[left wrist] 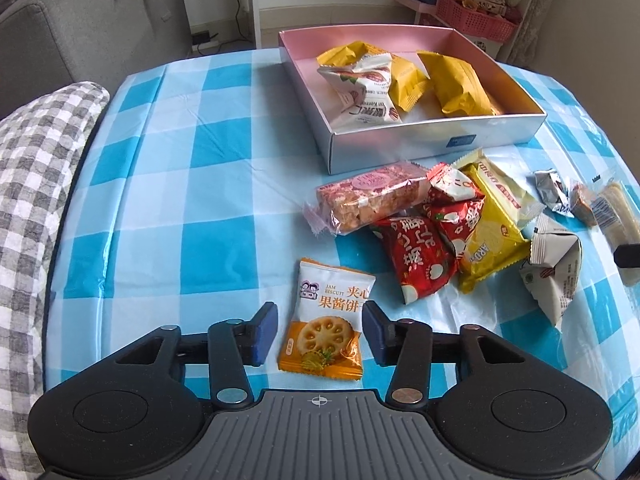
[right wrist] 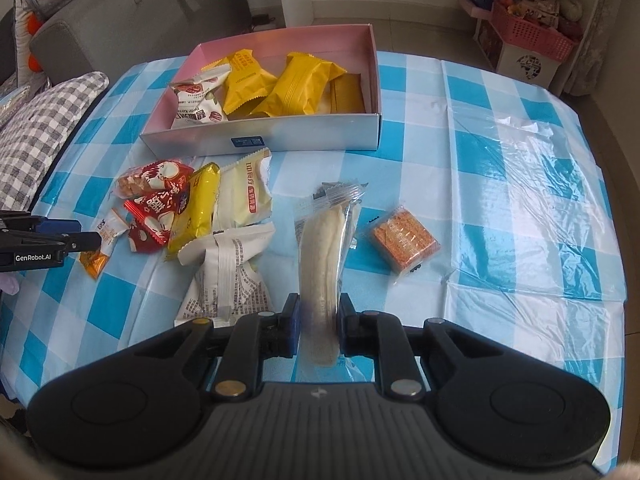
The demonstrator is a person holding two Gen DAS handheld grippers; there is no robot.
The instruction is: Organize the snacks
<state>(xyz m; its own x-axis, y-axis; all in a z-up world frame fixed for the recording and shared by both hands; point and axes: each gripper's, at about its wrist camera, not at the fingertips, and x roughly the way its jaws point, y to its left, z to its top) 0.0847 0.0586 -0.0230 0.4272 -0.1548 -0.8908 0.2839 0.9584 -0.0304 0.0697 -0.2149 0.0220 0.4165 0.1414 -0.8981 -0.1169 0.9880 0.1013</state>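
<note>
A jam biscuit packet (left wrist: 326, 316), white above and orange below, lies flat on the blue-checked cloth between the fingers of my left gripper (left wrist: 319, 334). The gripper is open, and a gap shows beside the left pad. My right gripper (right wrist: 319, 320) is shut on a long pale cracker in a clear wrapper (right wrist: 322, 248), which stands on edge between the pads. The pink-lined box (right wrist: 280, 136) at the back holds yellow and white packets. Loose red, yellow and white snacks (right wrist: 192, 216) are piled in front of it.
A square orange cracker packet (right wrist: 404, 242) lies to the right of the held cracker. A grey checked cushion (left wrist: 36, 184) lies by the table's left edge. A pink basket (right wrist: 532, 36) stands on shelving beyond the table. Bare cloth stretches left of the box (left wrist: 200, 160).
</note>
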